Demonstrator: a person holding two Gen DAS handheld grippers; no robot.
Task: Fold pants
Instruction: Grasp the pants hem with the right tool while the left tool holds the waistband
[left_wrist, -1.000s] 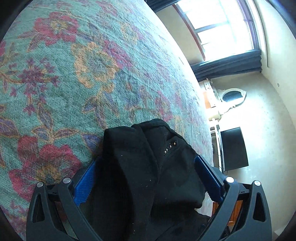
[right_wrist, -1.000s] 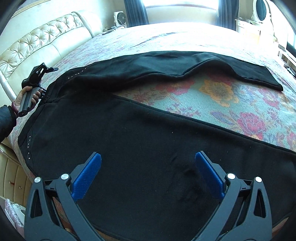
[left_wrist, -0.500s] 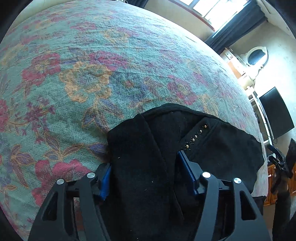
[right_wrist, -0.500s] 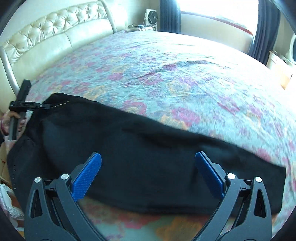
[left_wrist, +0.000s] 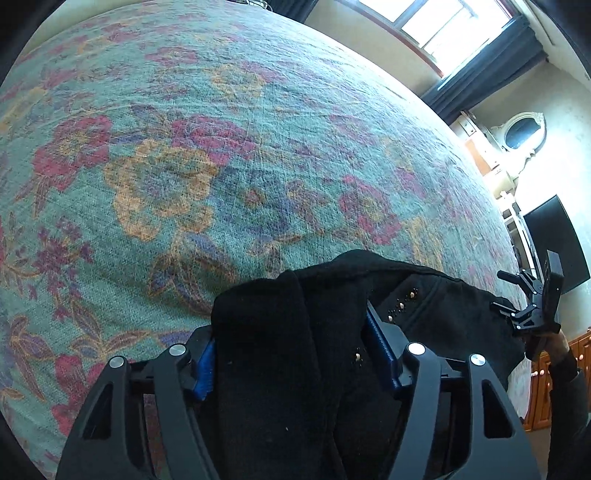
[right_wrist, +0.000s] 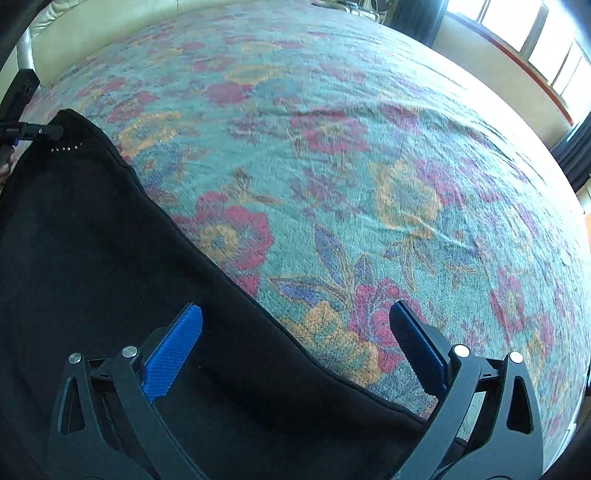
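Black pants (right_wrist: 110, 258) lie on the floral bedspread (right_wrist: 369, 147), filling the lower left of the right wrist view, folded edge running diagonally. My left gripper (left_wrist: 295, 354) is shut on a bunched waistband corner of the pants (left_wrist: 280, 332), near a row of small metal studs (left_wrist: 402, 306). My right gripper (right_wrist: 295, 339) is open and empty, hovering low over the pants' edge; its left pad (right_wrist: 173, 350) is above black cloth, its right pad (right_wrist: 417, 343) above the bedspread. The right gripper also shows at the right of the left wrist view (left_wrist: 532, 299).
A cream padded headboard (right_wrist: 92, 22) runs along the far left. Windows with dark curtains (left_wrist: 480, 77) lie beyond the bed. A dark screen (left_wrist: 554, 243), a white mirror dresser (left_wrist: 517, 136) and wooden cabinets (left_wrist: 576, 358) stand by the bed's right side.
The left gripper's jaws closed from wide open onto the bunched waistband. The far pant leg came over onto the near one. The right gripper swung right toward the pants' edge, staying open.
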